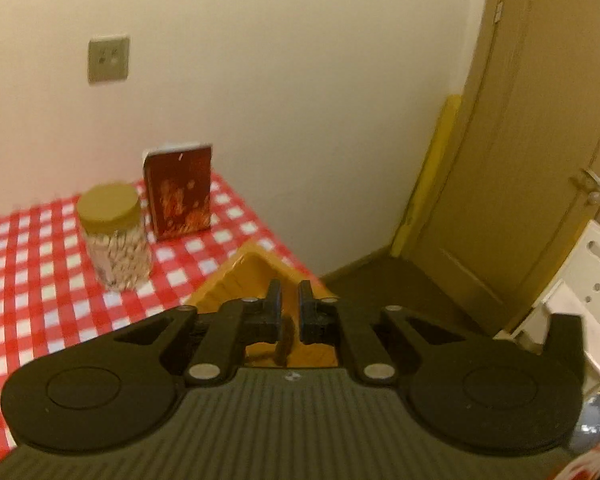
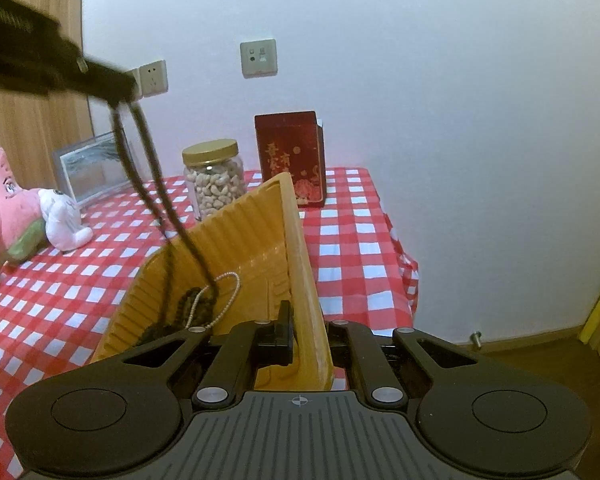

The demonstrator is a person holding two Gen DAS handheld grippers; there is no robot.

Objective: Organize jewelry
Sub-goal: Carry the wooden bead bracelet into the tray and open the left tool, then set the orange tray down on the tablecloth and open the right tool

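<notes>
**Two necklaces in the tilted tray on your checked worktop**

Two strands lie low inside the orange tray (image 2: pixel 256 256): a dark bead necklace (image 2: pixel 156 184) and a white pearl necklace (image 2: pixel 224 296), tangled together near the tray's bottom. Your right hand-held gripper (image 2: pixel 304 336) is clamped on the tray's rim, tilting it up off the worktop (image 2: pixel 348 224), which wears a red-and-white checked cloth. Your left hand-held gripper (image 2: pixel 112 88) hangs above the tray's left side, blurred in the right wrist view. The dark bead necklace loops down from its tip into the tray. In the left wrist view its fingers (image 1: pixel 274 304) stand slightly apart with the dark strand hanging between them; you cannot tell whether the pads press on it.

Behind the tray, near the wall, stand a jar of nuts (image 2: pixel 214 178) with a gold lid and a dark red box (image 2: pixel 290 156). To your left sit a pink plush toy (image 2: pixel 10 204), a white plush toy (image 2: pixel 62 220) touching it, and a framed picture (image 2: pixel 88 168) leaning at the back. Wall sockets (image 2: pixel 258 58) dot the pale wall; a wooden door (image 1: pixel 540 140) stands at the right.
</notes>
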